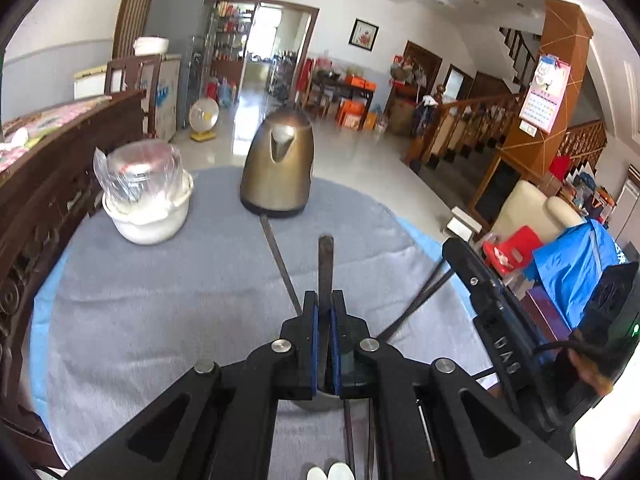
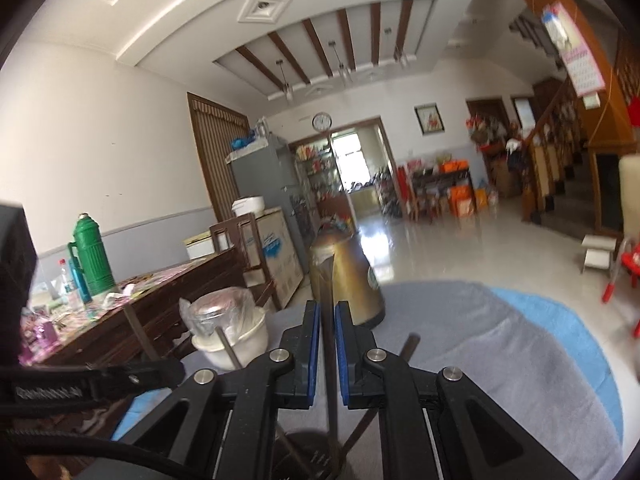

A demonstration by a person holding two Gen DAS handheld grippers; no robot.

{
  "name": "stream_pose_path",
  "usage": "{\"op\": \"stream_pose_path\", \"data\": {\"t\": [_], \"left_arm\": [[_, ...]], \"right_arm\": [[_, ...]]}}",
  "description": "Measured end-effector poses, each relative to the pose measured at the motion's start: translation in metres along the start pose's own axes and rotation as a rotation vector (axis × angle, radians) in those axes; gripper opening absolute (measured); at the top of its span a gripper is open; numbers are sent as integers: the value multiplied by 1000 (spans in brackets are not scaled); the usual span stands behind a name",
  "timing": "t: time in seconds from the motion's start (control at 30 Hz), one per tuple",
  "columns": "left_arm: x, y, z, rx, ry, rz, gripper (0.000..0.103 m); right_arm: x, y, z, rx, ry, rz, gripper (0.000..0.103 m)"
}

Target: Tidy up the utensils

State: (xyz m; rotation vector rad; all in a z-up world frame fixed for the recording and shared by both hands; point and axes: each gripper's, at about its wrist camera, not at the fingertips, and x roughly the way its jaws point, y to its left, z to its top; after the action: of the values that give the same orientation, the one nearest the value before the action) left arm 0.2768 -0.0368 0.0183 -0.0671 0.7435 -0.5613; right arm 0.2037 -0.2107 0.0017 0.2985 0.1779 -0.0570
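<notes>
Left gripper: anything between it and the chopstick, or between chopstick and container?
Nothing visible. The left gripper is closed on the chopstick, whose lower end runs down toward the container directly under the fingers.

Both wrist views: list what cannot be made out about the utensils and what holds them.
- Left wrist view: the flat dark utensil in the left gripper has its lower end hidden behind the gripper body.
- Right wrist view: the thin dark rod between the right gripper pads runs down into a dark round container, cut off by the bottom edge.
</notes>
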Motion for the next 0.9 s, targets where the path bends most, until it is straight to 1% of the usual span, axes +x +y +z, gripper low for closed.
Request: {"op": "stream_pose_path", "data": {"t": [0.07, 0.1, 0.13, 0.17, 0.2, 0.23, 0.4, 0.5, 0.57, 0.73, 0.77, 0.9], "left_arm": [[-1, 1, -2, -4, 11, -1, 9], [-4, 1, -3, -3, 8, -7, 11], [-9, 2, -4, 0, -3, -6, 19], [-14, 2, -6, 3, -17, 2, 31], [-19, 3, -7, 3, -32, 9, 36], [-24, 4, -8, 2, -47, 14, 41], [-47, 18, -23, -19, -96, 44, 44], [-50, 25, -39, -34, -87, 64, 47], [-47, 29, -51, -39, -59, 64, 47], [-23, 38, -98, -77, 82, 63, 47], [-20, 39, -105, -85, 102, 63, 47], [-1, 45, -144, -126, 220, 45, 47]], "right_arm": [[-4, -8, 0, 17, 28, 16, 11], [-6, -12, 1, 29, 50, 32, 15], [-8, -16, 2, 45, 69, 48, 23], [-14, -19, 3, 57, 75, 57, 28], [-18, -22, 3, 69, 71, 64, 33], [-24, -26, 5, 82, 59, 72, 33], [-64, -50, 11, 124, 11, 77, 33], [-78, -63, 5, 123, 25, 64, 33], [-84, -70, -2, 126, 57, 58, 33], [-85, -91, -35, 160, 192, 47, 33], [-85, -93, -41, 166, 211, 48, 33], [-77, -99, -70, 196, 325, 67, 33]]}}
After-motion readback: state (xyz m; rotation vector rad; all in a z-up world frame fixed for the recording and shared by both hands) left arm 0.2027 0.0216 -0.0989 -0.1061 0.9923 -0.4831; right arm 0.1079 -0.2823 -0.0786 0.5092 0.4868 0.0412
